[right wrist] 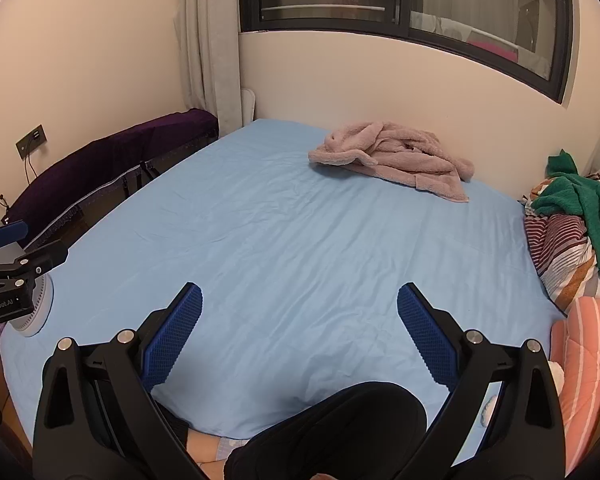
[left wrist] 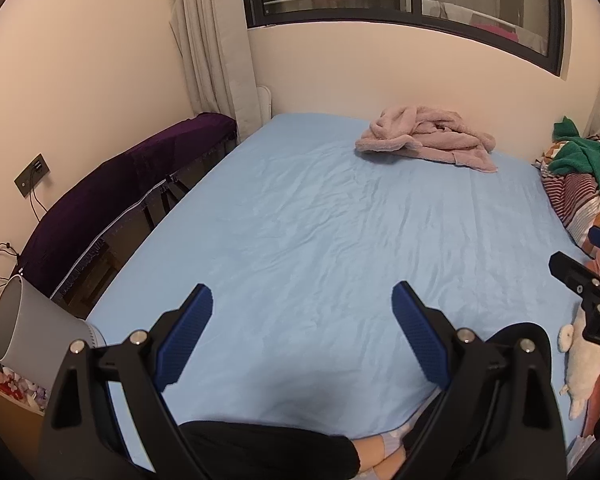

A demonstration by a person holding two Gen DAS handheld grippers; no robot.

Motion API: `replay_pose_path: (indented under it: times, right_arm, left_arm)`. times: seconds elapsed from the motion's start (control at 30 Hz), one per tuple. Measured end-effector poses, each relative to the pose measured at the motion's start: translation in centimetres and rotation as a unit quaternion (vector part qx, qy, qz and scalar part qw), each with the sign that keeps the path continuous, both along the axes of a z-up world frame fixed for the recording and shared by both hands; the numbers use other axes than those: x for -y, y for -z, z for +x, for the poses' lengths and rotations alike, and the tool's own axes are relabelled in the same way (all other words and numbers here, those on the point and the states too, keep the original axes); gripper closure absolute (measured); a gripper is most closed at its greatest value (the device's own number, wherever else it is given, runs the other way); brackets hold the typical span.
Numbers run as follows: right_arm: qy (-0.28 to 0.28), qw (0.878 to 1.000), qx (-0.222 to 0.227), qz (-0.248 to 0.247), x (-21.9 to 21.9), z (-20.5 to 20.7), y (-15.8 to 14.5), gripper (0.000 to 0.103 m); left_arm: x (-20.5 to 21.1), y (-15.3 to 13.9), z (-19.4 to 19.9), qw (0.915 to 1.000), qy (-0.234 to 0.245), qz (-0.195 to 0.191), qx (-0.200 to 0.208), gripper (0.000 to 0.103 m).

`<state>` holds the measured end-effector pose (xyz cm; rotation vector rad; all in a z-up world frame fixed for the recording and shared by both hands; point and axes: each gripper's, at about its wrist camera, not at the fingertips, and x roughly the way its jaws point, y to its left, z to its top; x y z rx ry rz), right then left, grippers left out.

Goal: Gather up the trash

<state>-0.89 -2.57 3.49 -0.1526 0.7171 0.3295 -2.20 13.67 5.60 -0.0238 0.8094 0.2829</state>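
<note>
A white trash bin (left wrist: pixel 36 332) lies tipped on its side at the bed's near left corner, its open mouth facing left; in the right wrist view only its base (right wrist: pixel 40 312) shows behind the left gripper. My left gripper (left wrist: pixel 302 300) is open and empty above the blue bed sheet (left wrist: pixel 320 220). My right gripper (right wrist: pixel 300 300) is open and empty above the same sheet (right wrist: pixel 300 220). No loose trash shows on the sheet.
A pink fleece garment (left wrist: pixel 428 136) lies at the far side of the bed. A green cloth (left wrist: pixel 588 160) and striped bedding (left wrist: pixel 576 200) pile up at the right. A white plush toy (left wrist: pixel 580 364) lies near right. A purple-covered bench (left wrist: pixel 112 192) stands along the left wall.
</note>
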Motion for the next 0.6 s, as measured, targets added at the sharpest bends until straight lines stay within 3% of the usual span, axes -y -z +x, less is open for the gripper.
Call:
replay_pose_path:
  times: [0.23,0.6]
  right_arm:
    - [-0.004,1.000,0.001,-0.001,-0.66,-0.33,0.08,0.008]
    - [-0.003,1.000,-0.003,0.000,-0.81,0.02,0.22,0.008]
  left_arm:
    - [0.30,-0.15,0.06,0.9999,-0.005,0.012,0.007,0.012]
    - [0.54,0.21,0.31,1.0000,0.000,0.001,-0.002,0.012]
